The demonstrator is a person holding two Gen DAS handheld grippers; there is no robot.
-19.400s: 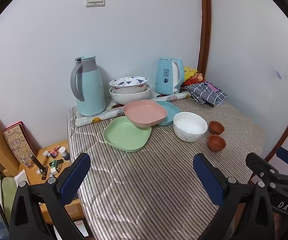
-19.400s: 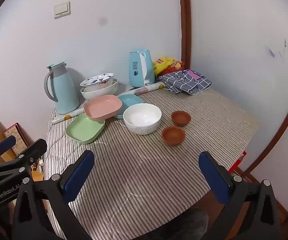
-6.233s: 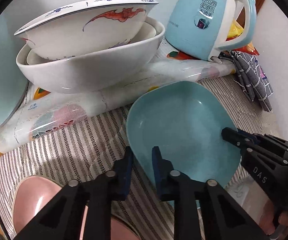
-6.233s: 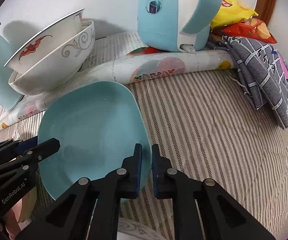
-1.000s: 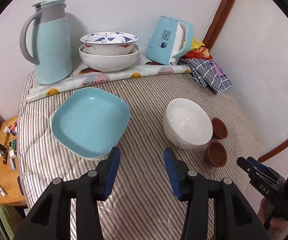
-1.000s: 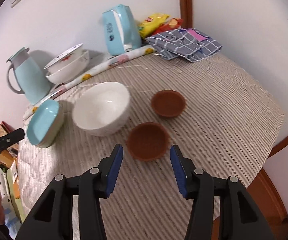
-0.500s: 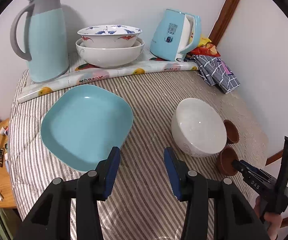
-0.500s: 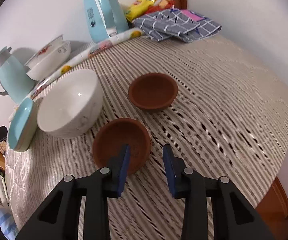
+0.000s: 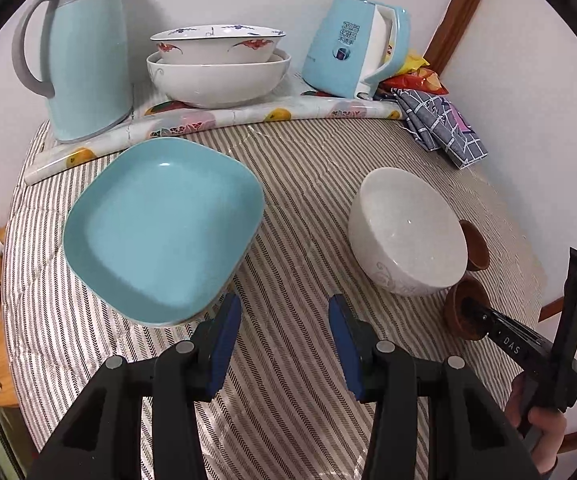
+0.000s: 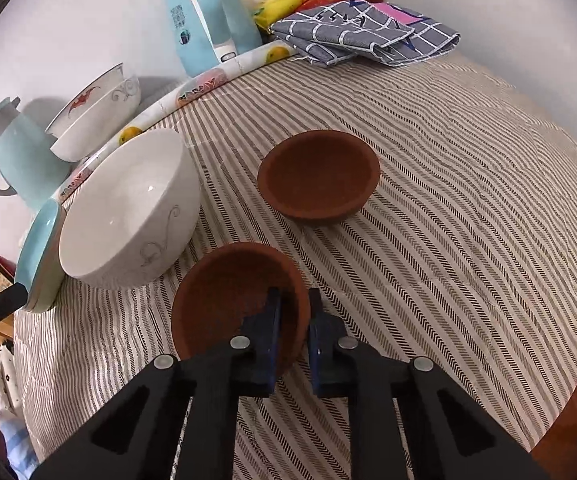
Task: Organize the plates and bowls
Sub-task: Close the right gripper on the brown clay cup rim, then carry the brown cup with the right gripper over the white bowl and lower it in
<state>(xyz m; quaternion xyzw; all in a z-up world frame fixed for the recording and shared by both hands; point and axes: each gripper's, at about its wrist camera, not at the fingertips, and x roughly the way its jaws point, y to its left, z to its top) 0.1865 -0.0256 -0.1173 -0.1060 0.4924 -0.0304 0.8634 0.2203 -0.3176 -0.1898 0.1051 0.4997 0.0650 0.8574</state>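
Observation:
My right gripper has its jaws nearly closed on the rim of the near small brown bowl, one finger inside and one outside. A second brown bowl sits behind it. A white bowl stands to the left, also in the left wrist view. The blue square plate tops a stack at the left. My left gripper is open and empty above the cloth between that plate and the white bowl. The right gripper also shows in the left wrist view.
Two stacked patterned bowls, a blue thermos jug, a blue kettle, a rolled printed mat and a folded checked cloth line the back. The table edge drops at the right.
My right gripper has moved down and forward and closed its jaws around the near brown bowl's rim. My left gripper has come a little closer to the blue plate and stays open.

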